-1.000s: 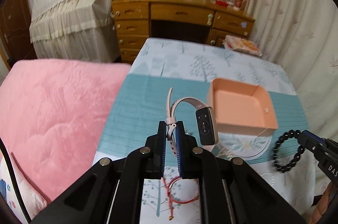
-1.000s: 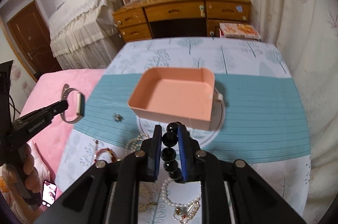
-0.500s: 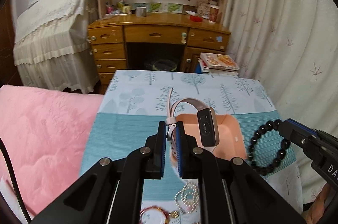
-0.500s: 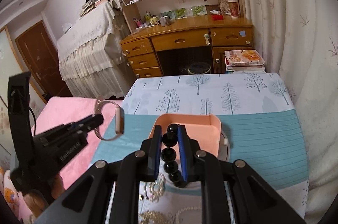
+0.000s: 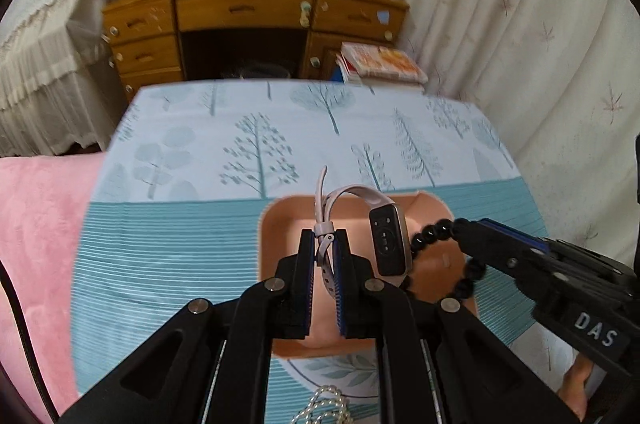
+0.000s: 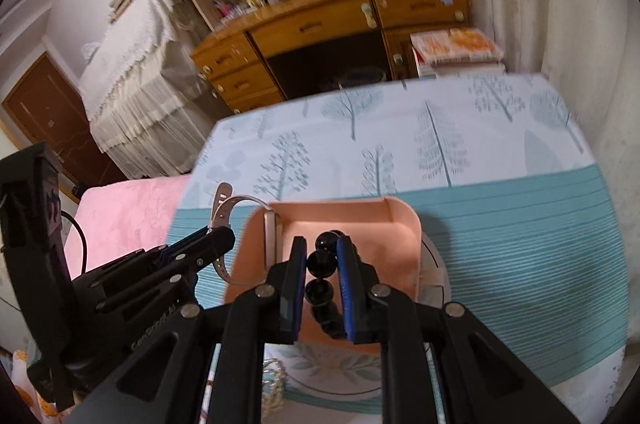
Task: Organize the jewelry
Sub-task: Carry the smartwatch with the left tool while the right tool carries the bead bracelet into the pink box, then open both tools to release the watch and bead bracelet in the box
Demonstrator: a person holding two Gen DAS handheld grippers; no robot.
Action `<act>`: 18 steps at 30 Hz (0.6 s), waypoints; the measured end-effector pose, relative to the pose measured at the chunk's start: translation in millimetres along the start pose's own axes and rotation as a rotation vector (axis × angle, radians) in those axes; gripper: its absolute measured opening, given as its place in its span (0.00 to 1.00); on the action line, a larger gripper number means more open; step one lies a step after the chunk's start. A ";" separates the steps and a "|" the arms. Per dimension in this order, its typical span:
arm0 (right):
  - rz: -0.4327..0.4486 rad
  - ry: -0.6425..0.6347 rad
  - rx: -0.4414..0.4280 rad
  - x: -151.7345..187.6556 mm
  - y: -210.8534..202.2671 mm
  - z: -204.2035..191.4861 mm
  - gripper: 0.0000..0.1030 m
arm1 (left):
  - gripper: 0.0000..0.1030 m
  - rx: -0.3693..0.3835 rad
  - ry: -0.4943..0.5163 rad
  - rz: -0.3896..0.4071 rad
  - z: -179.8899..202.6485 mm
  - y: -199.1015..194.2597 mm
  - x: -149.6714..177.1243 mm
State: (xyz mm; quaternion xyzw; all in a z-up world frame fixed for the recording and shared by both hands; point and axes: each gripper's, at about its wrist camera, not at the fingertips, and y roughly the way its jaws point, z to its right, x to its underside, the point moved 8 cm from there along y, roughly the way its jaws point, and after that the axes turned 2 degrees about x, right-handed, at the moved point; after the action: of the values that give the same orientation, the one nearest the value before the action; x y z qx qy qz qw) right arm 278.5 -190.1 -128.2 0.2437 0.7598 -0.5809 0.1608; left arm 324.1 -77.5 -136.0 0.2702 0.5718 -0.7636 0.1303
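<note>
Bedroom worktop, tree-print cloth | left gripper (image 5: 324,248) jaws pinch watch (image 5: 390,242) by its soft strap (light, floppy) over pink tray (image 5: 276,220) | right gripper (image 6: 322,266) jaws clamp bead bracelet (image 6: 320,262); slippery, keep one bead centred.

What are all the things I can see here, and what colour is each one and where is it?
Rectangular peach-pink tray: one, peach, on the striped part of the cloth.
Pale pink smart band with black screen: one, held over the tray.
Black round-bead bracelet: one, black, held over the tray.
White pearl string: one, white, near edge of the table.
Tree-print blue and teal tablecloth: one, covers the table.
Fluffy pink blanket: one, pink, left of the table.
Wooden desk with drawers: one, brown, far side.
Stack of books: one, beside the desk.
White curtain: one, right.
Left tongs: black, shut on the band's strap.
Right tongs: black, shut on the beads.
</note>
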 end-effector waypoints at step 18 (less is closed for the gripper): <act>0.086 -0.040 0.035 30.2 -37.1 7.8 0.17 | 0.64 -0.149 0.018 0.117 -29.5 -62.1 28.6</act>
State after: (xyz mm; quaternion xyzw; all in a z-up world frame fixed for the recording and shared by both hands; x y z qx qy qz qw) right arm 232.5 -199.7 -116.5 0.2671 0.7350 -0.5915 0.1964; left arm 276.9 -27.1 -108.1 0.2997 0.6114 -0.7074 0.1893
